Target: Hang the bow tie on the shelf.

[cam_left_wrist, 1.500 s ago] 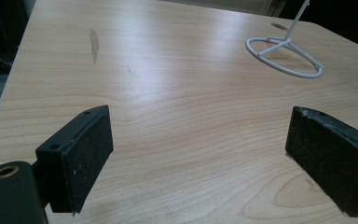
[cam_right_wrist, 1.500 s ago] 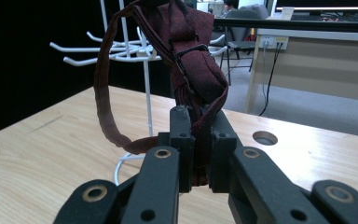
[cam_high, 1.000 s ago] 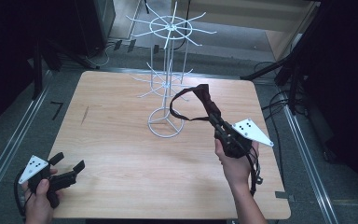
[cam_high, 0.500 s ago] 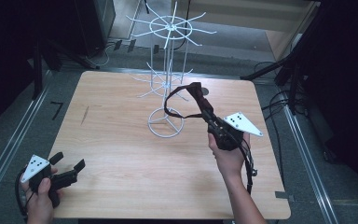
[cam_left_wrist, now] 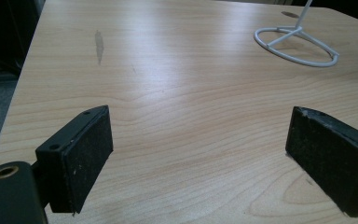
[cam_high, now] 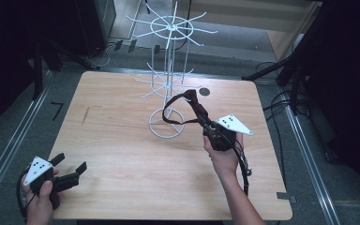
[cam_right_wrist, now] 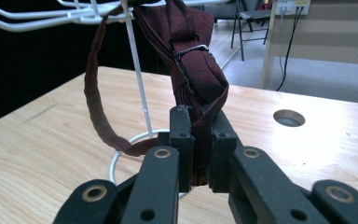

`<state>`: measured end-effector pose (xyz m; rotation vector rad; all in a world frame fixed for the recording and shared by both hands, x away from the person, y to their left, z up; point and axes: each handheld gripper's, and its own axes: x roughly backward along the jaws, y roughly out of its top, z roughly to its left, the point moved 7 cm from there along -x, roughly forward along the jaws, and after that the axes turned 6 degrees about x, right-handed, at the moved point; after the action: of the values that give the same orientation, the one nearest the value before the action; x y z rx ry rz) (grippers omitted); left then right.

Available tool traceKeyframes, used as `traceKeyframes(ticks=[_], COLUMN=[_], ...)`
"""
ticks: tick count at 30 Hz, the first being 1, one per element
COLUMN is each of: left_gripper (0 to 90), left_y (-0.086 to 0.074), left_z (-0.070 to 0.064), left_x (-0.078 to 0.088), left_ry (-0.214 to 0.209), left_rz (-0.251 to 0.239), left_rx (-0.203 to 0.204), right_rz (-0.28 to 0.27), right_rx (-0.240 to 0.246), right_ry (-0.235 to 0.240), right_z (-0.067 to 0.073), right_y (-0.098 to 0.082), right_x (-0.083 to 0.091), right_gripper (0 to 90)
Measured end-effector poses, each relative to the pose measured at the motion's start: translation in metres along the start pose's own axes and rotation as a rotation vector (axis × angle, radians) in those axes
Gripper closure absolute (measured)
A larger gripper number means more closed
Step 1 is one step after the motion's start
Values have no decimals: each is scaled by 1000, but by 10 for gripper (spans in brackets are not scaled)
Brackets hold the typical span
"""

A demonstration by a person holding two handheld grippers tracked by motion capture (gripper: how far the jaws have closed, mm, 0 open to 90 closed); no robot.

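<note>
Right gripper (cam_right_wrist: 199,135) clamps a dark red strap (cam_right_wrist: 186,56) beside the wire rack (cam_high: 168,84); left gripper (cam_left_wrist: 200,154) gapes.

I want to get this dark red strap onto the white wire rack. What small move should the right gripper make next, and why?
Probably carry it a little farther forward and up. The right gripper is shut on the strap, whose loop hangs open beside the rack's pole, under the lower arms, not yet over one. The left gripper rests open, far off.
</note>
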<state>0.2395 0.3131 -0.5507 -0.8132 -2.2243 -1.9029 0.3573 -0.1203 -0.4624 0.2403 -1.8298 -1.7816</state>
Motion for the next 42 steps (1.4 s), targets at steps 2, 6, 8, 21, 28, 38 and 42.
traceKeyframes(ticks=[2, 6, 8, 21, 28, 38, 42], left_gripper=[79, 79, 79, 79, 82, 82, 82], left_y=[0, 0, 0, 0, 0, 0, 0], left_z=[0, 0, 0, -1, -1, -1, -1], left_x=[0, 0, 0, -1, -1, 0, 0], left_ry=[1, 2, 4, 8, 13, 12, 13], left_rz=[-3, -3, -2, -2, -2, -2, -2], left_rx=[0, 1, -3, -8, -10, -13, -13], right_rz=[5, 31, 46, 92, 120, 142, 144], right_rx=[-3, -22, -21, -19, -5, -1, -17], right_ry=[1, 10, 9, 21, 19, 21, 29], right_z=[-1, -2, -2, 2, 3, 1, -1], right_y=[-3, -12, -17, -35, -44, -50, -51], right_x=[-2, -7, -11, -23, -29, -33, -35], right_gripper=[845, 845, 844, 843, 840, 829, 821])
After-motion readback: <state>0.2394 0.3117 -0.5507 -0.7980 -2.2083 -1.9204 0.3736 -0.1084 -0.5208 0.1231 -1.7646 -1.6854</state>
